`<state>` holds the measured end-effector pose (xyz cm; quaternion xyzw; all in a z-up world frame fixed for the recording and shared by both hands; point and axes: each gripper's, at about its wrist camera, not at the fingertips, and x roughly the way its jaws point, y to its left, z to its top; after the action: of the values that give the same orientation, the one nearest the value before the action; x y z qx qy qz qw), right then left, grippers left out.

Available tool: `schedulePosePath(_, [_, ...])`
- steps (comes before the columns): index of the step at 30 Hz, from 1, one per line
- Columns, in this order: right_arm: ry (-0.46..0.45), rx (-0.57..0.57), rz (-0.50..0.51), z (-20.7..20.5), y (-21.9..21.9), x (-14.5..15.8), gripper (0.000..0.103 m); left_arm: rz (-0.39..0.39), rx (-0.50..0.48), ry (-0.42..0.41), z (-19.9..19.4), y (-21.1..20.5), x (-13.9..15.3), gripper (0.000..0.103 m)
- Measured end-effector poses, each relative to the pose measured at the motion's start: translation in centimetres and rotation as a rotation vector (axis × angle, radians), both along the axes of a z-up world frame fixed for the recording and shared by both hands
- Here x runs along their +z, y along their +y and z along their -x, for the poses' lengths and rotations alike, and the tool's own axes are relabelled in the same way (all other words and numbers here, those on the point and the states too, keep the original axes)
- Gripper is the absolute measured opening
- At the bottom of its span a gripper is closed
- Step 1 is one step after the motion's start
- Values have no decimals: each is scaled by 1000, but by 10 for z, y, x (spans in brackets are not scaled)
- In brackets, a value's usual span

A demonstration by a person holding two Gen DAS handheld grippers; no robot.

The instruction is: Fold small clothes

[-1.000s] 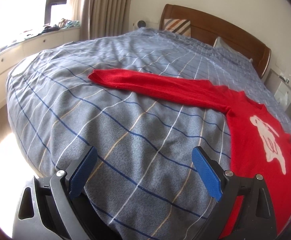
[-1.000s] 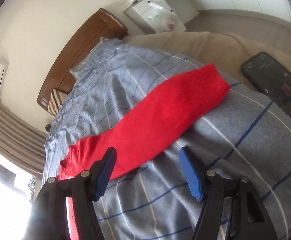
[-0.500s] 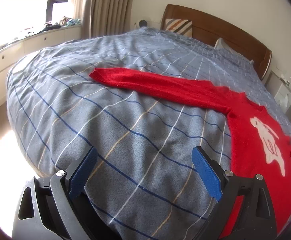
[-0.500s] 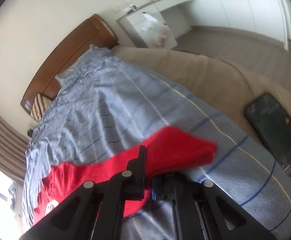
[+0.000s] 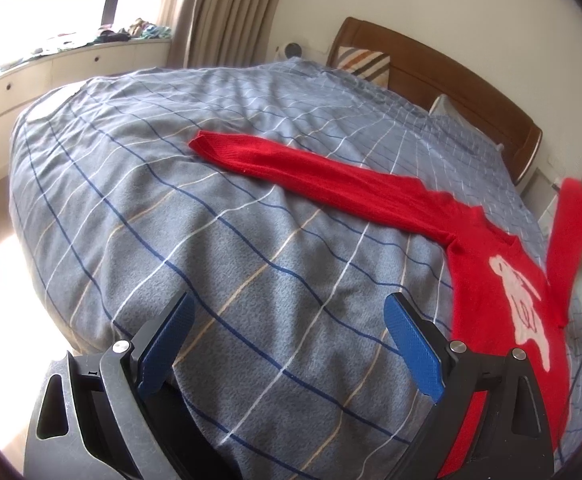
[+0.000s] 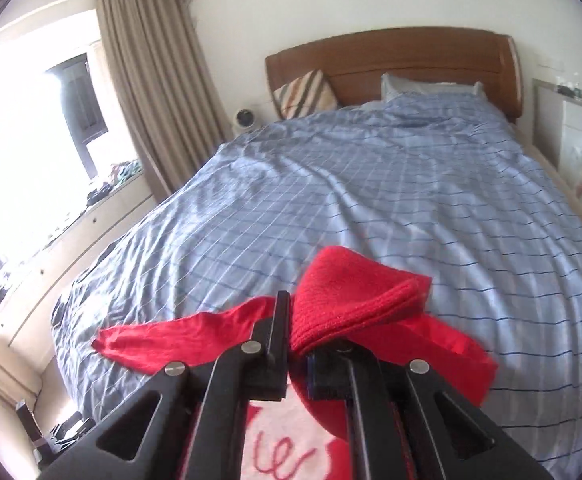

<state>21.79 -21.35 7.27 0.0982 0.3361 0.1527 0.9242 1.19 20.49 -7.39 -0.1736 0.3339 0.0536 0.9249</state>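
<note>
Nearest the left wrist camera, the left gripper (image 5: 291, 344) stands wide, its two blue pads (image 5: 411, 354) spread above the checked blanket (image 5: 219, 240) with nothing between them. In the right wrist view, the right gripper (image 6: 297, 344) is narrow, and the cuff of one sleeve (image 6: 355, 296) is bunched between its black fingers; the jaws are opening at this moment, yet the knit still sits pinched in the gap. There is one garment here, a red sweater (image 5: 487, 280), lying flat on the blanket near the foot of the bed, with a single white animal figure (image 5: 521, 300) on its chest. Of its two sleeves, the other sleeve (image 5: 331, 172) stretches flat across the blanket to the left in the left wrist view, while the lifted one rises up from the body at the right edge. Farther off, two pillows lean at the wooden headboard (image 6: 411, 60): one striped pillow (image 6: 305, 94) and one pale blue pillow (image 6: 427, 86). Beige curtains (image 6: 151, 80) hang beside the bright window at the left.
</note>
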Motion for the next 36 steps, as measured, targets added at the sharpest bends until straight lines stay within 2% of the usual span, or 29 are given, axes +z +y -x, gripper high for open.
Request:
schedulePosePath(1, [38, 43, -30, -5, 16, -15, 64, 1, 1, -1, 0, 0, 0, 96])
schedulePosePath(2, [68, 72, -59, -7, 31, -30, 80, 2, 0, -2, 1, 0, 0, 96])
schedulePosePath(5, [103, 124, -87, 3, 58, -63, 80, 1, -1, -1, 1, 0, 0, 96])
schedulePosePath(8, [114, 119, -43, 29, 49, -87, 80, -1, -1, 3, 0, 0, -1, 96])
schedulePosePath(11, [88, 29, 33, 64, 1, -95, 80, -6, -2, 12, -1, -2, -2, 96])
schedulePosePath(15, [57, -178, 203, 112, -85, -110, 85, -24, -3, 11, -2, -5, -3, 96])
schedulePosePath(18, [102, -330, 323, 133, -146, -135, 86, -47, -5, 19, -3, -8, -3, 96])
schedulePosePath(22, [153, -470, 382, 147, -208, -164, 86, -80, -1, 31, -4, -12, -3, 96])
schedulePosePath(24, [184, -500, 384, 146, -227, -176, 86, -87, 13, 40, -5, -11, -4, 96])
schedulePosePath(25, [212, -511, 372, 143, -236, -183, 89, -89, 24, 46, -6, -10, -5, 96])
schedulePosePath(26, [246, -520, 345, 141, -245, -192, 98, -90, 35, 55, -7, -9, -6, 96])
schedulePosePath(28, [281, -534, 281, 138, -257, -202, 102, -90, 53, 78, -9, -7, -8, 96])
schedulePosePath(31, [289, -535, 285, 134, -259, -203, 103, -94, 68, 113, -13, -5, -13, 96])
schedulePosePath(36, [279, -531, 272, 136, -258, -204, 103, -124, 72, 121, -12, -7, -12, 96])
